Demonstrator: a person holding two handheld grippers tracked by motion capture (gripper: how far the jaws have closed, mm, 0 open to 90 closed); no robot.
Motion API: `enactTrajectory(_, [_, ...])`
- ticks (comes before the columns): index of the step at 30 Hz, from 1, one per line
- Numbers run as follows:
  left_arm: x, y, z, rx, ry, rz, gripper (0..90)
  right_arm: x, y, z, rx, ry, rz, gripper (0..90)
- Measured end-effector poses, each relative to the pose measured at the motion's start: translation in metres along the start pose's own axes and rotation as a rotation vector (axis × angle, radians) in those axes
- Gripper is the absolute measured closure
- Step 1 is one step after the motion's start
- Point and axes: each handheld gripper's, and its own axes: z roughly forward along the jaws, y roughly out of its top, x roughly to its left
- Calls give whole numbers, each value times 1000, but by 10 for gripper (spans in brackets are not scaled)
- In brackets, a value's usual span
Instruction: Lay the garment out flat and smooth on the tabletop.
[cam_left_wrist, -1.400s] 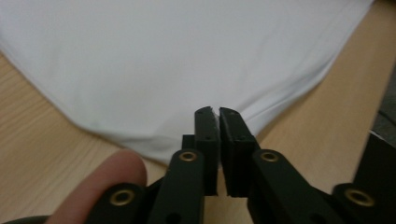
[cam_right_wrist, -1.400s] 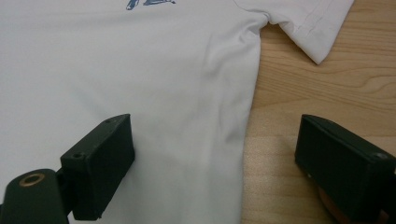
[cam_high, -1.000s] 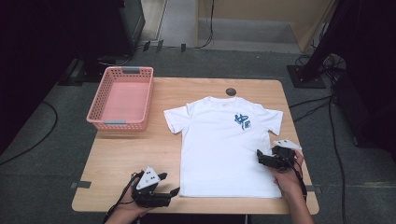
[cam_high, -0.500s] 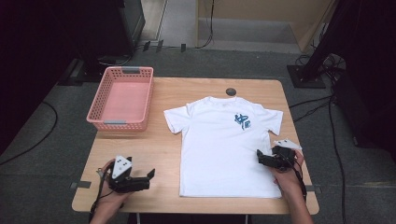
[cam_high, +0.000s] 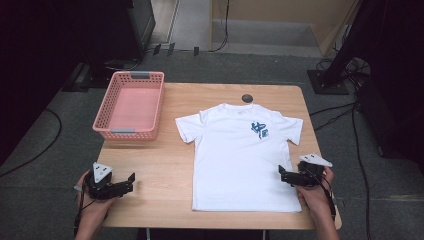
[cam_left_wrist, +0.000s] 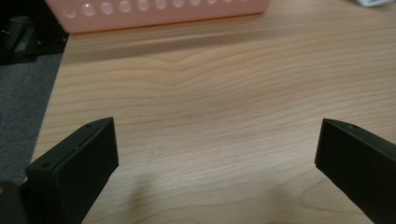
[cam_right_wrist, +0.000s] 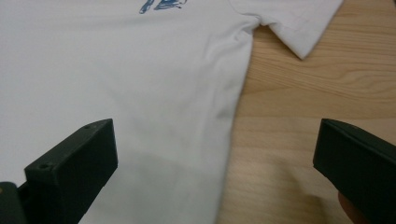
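Note:
A white T-shirt with a blue chest print lies spread flat on the wooden table, collar toward the far edge. My left gripper rests near the table's front left corner, well apart from the shirt. Its jaws have just been opening and stand wide over bare wood. My right gripper sits at the shirt's right side edge, low on the body. Its jaws have just been opening too. In the right gripper view they straddle the shirt's side seam without pressing on it.
A pink plastic basket stands at the table's far left, and its wall rises ahead of the left gripper. A small dark round thing lies at the far edge, by the collar. Cables and dark stands surround the table on the floor.
My left hand has slid left along the front edge, from the shirt's lower left corner to the table's front left corner, and its jaws have spread. The right hand has stayed put.

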Motion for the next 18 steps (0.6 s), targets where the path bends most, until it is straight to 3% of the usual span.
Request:
enactTrajectory(6, [9,-2,5,34,-4,-11,0,-17,-16,-20,-10,-28,45,0])
enactTrajectory(18, [13,0,11,100,-3,-27,0,-27,-43,-39,34,-65,53,0])
